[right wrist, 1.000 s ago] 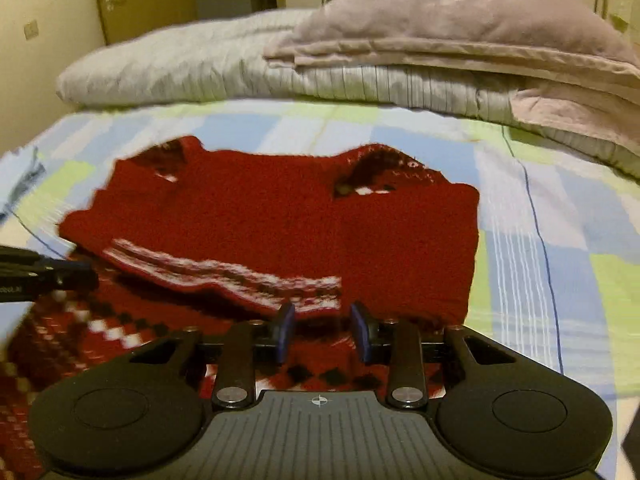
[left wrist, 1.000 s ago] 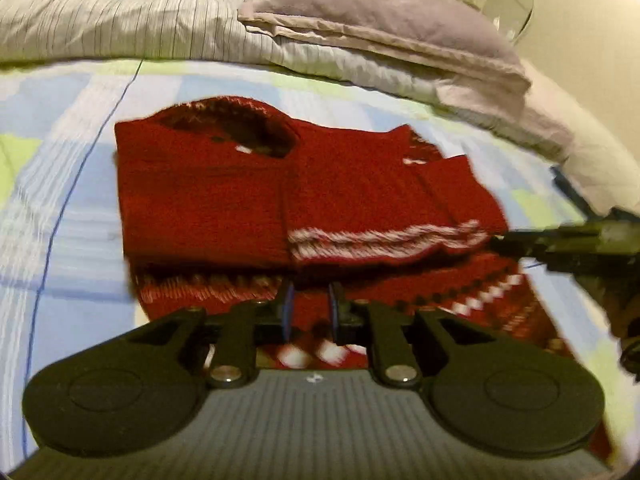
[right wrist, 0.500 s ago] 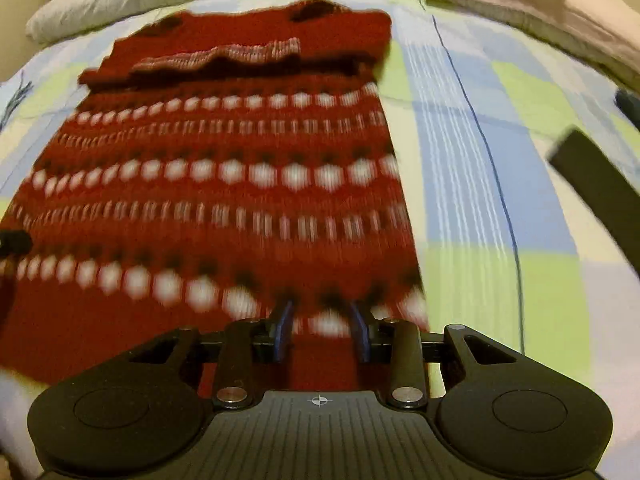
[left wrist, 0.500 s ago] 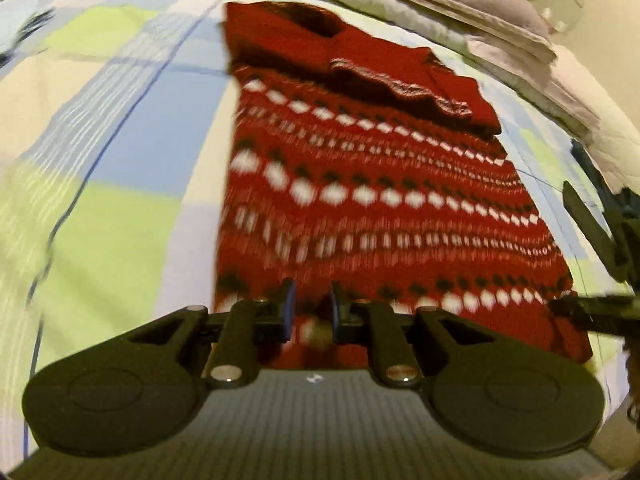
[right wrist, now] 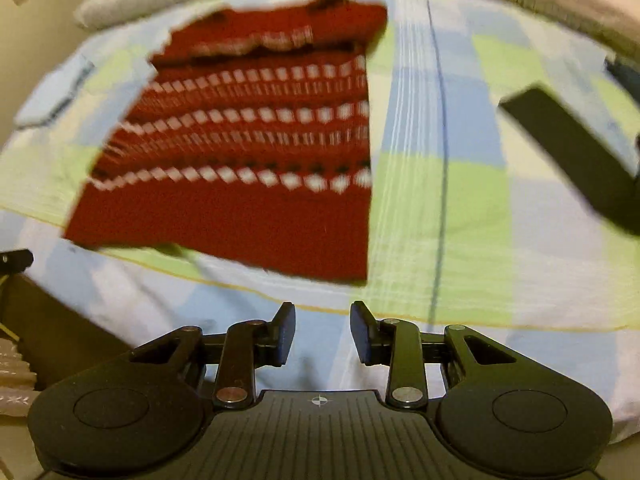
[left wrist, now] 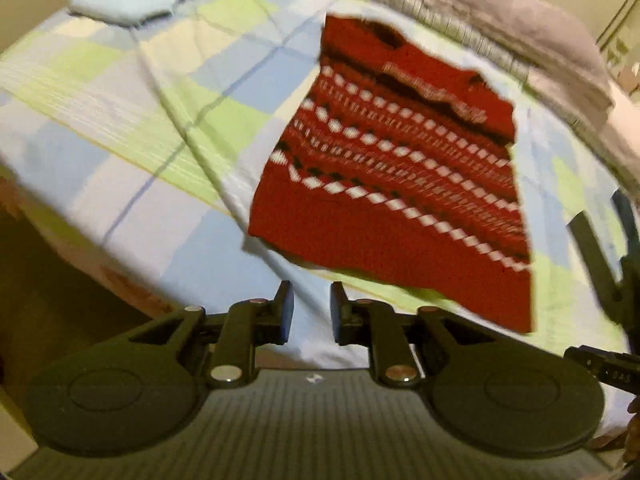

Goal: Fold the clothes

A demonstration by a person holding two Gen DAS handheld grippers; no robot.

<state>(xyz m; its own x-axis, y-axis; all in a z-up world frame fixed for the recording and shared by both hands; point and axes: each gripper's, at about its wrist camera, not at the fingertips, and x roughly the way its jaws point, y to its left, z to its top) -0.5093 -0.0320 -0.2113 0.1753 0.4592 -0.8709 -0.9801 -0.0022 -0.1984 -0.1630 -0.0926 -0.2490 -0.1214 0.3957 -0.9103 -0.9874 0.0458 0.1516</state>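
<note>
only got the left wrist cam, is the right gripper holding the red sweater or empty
Observer: Empty. The right gripper is open with nothing between its fingers.
Operator: where is it relative to the hem
Observer: Short of it, over bare bedsheet; the sweater hem lies ahead of the fingertips, not touching them.
Operator: anything along the sweater's right side
Observer: Only a thin dark blue line in the sheet, running alongside that edge but apart from it.
</note>
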